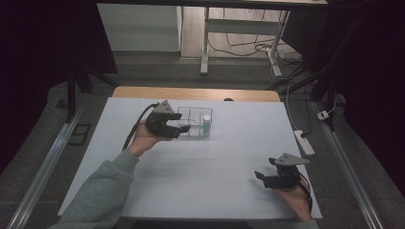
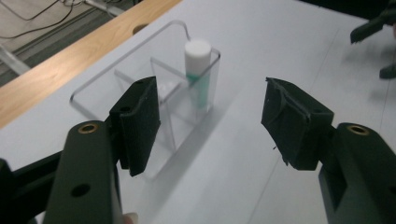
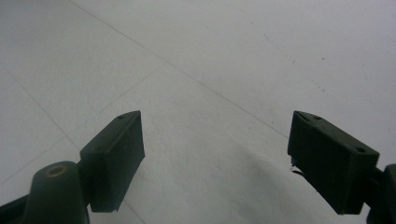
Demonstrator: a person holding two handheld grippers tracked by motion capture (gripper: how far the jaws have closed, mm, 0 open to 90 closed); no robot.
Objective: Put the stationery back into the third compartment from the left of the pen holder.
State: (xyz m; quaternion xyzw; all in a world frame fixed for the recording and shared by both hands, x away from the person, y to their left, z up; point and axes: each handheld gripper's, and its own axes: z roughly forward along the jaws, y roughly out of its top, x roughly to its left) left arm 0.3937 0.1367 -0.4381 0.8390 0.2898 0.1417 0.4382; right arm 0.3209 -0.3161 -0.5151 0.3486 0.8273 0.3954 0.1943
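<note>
- So the left gripper [image 1: 177, 128] was parked right at the clear divided organizer box [image 1: 184, 110], up around 12 o'clock on the white surface [image 1: 205, 162], with its jaws spread wide and nothing between them.
- The little bottle [image 2: 198, 70] (white cap, teal-green body) stood upright in one of the box's compartments, on the side away from the left gripper, off toward 1 o'clock from it in the high view.
- In the left gripper view one jaw pad sat in front of the box's near wall, the other hung over bare surface. Whether the pad actually touched the plastic, I couldn't tell.
- The right gripper [image 1: 263, 178] was way off at about 5 o'clock, well apart from the box, jaws also wide open and empty, just hovering over blank surface.
- My read: the bottle was already in its slot, so either that was done and the hand was about to back off, or a grab on the box or bottle hadn't started yet. Nothing was held either way.
</note>
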